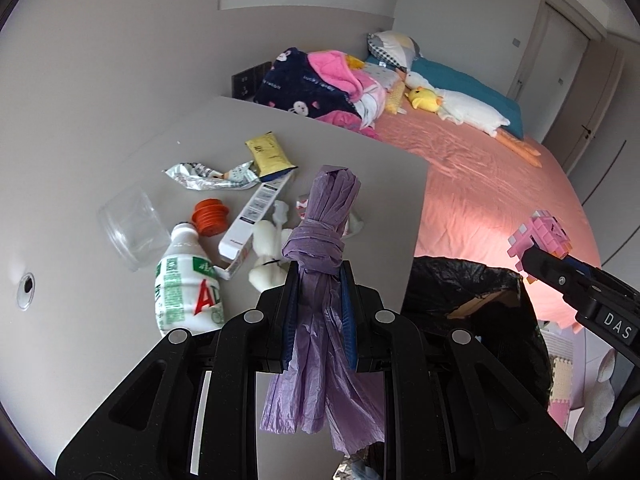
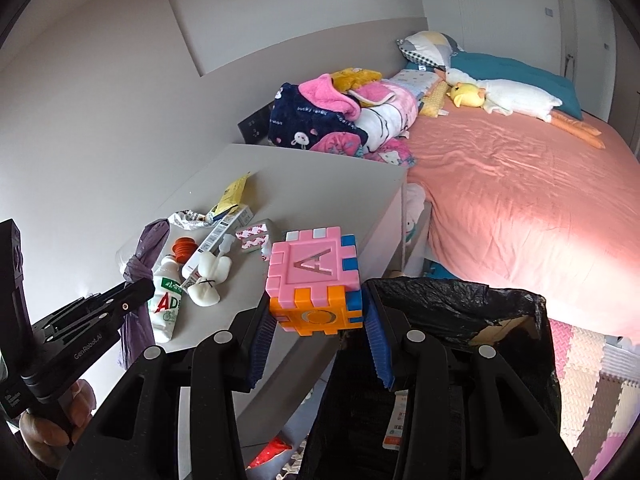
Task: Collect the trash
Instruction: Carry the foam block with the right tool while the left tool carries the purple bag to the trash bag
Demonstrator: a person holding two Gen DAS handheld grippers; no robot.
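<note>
Purple bag [image 1: 318,276] in left claw [image 1: 319,280]

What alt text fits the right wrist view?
The right gripper holds a foam letter cube with a pink "A" face beside a black-lined trash bin. Left of it, the bedside table carries a milk drink bottle, wrappers and a small white toy.

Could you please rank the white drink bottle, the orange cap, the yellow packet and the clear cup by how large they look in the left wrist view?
1. White drink bottle
2. Clear cup
3. Yellow packet
4. Orange cap

The packet lies farther back than the cup, so the order of those two is unsure.
</note>
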